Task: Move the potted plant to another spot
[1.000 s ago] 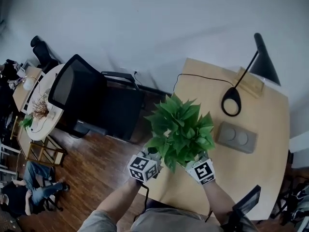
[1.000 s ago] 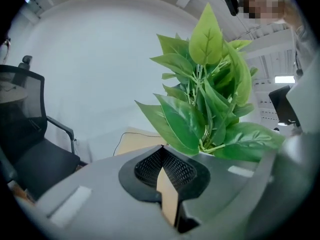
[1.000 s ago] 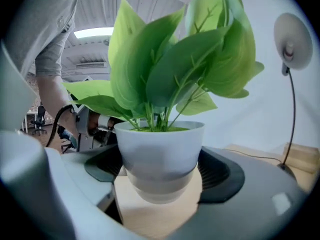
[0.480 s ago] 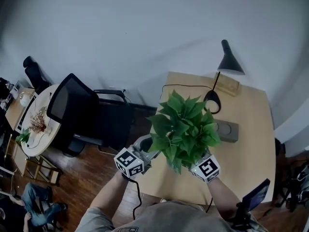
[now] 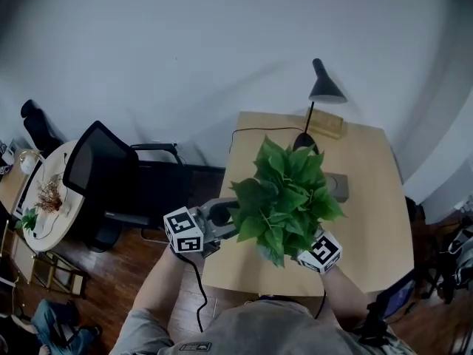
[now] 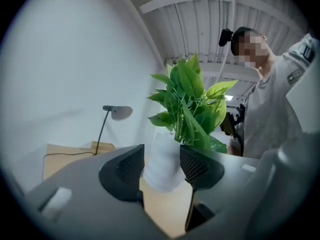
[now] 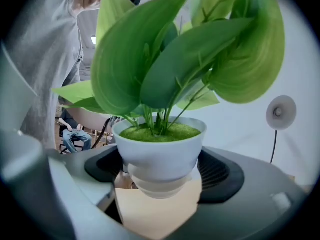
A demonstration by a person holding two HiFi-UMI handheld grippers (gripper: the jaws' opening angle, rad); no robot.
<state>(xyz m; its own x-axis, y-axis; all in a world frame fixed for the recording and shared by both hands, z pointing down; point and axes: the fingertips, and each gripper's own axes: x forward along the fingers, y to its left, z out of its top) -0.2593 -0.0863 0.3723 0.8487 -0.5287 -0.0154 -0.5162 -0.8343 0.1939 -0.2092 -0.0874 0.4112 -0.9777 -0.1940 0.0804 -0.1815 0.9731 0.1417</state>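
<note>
Potted plant (image 7: 160, 149): mid-carry above tabletop (image 5: 369, 198). Your right gripper (image 7: 160, 176) clamps its base; left gripper (image 6: 161, 166) opening, base between jaws, ungripped. Next: lower upright onto 1 bare spot.

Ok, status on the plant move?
Right gripper shut on potted plant, over desk. Left gripper opening, plant framed between jaws, ungripped. Desk lamp, grey box behind.

potted plant (image 5: 287, 198) lifted higher, left tool (image 5: 225, 214) opening, apparently released
</note>
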